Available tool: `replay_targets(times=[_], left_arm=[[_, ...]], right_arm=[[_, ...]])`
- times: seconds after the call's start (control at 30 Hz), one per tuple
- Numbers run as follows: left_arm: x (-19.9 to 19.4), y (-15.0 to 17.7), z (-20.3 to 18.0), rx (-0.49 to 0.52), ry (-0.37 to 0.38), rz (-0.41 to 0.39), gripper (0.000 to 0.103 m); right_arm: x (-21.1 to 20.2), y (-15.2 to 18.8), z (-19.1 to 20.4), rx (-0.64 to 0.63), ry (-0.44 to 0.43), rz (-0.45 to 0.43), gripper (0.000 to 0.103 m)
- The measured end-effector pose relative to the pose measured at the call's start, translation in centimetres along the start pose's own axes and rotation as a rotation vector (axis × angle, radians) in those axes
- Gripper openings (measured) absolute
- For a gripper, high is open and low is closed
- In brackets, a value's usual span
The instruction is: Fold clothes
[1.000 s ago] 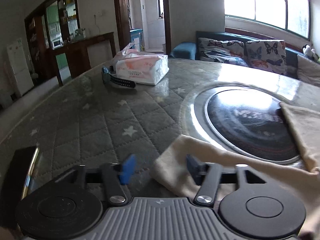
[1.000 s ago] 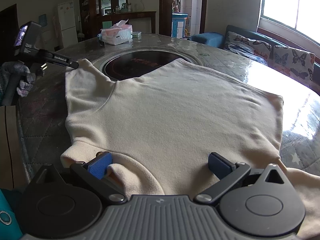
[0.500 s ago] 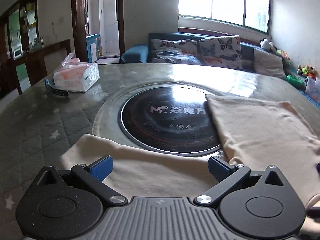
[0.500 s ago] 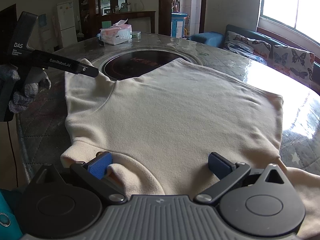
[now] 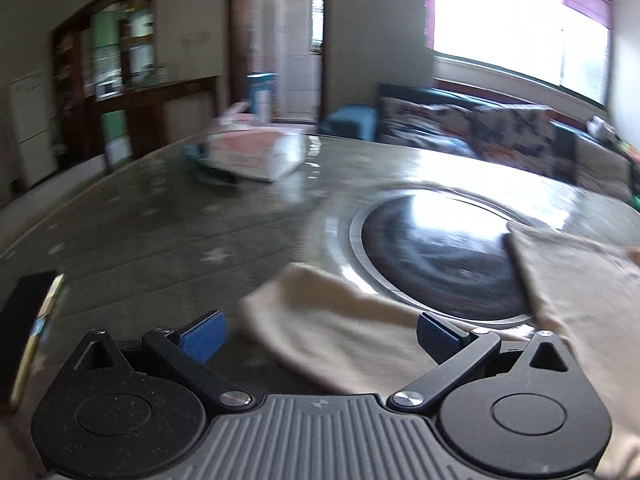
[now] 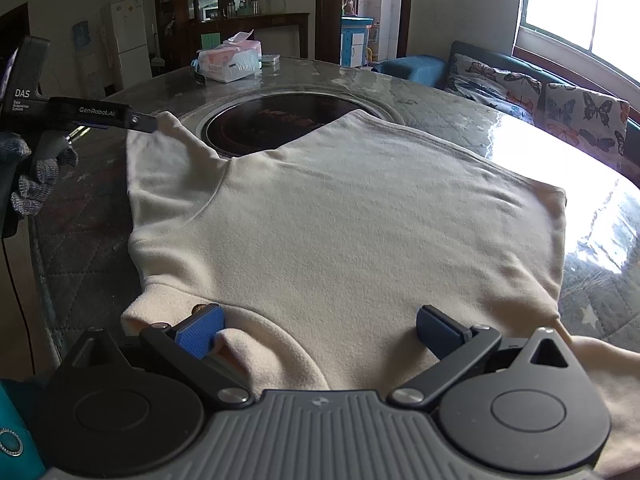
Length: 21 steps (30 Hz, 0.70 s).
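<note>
- Lying flat on the round table point(image 6: 440, 92), a cream sweater point(image 6: 340, 216) is covering its near half.
- Left gripper point(image 5: 320, 330) is hovering wide open over a sleeve end point(image 5: 340, 320), beside the black cooktop point(image 5: 436, 264).
- Right gripper point(image 6: 320, 326) is sitting spread wide on the near hem.
- A tissue pack point(image 6: 230, 60) is resting far left.

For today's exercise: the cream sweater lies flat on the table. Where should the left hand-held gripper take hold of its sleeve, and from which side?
Probably at the cuff end of the sleeve. It lies flat and points away from the cream sweater body toward the table edge, so its end is free. Come in low from that outer side, where the left hand-held gripper is open over it.
</note>
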State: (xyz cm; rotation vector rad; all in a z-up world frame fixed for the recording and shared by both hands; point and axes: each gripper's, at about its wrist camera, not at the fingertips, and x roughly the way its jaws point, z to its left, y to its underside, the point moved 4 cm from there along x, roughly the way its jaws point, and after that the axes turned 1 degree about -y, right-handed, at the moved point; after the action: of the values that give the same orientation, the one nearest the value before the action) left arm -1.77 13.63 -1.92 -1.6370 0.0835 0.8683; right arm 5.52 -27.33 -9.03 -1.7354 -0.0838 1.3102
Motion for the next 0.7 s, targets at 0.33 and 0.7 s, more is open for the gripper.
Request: replay_targets(times=[0.33,0.7], left_arm=[[1.4,-0.2,2.9,-0.085,-0.020,0.036,0.084],[2.4,0.2,3.1,-0.138,0.010,0.064,0.026]], right_arm=[[-1.5,-1.7,0.9,-0.011,0.002,-0.054,0.097],[-2.6,-2.6,1.1,0.031,-0.025,-0.103,0.084]])
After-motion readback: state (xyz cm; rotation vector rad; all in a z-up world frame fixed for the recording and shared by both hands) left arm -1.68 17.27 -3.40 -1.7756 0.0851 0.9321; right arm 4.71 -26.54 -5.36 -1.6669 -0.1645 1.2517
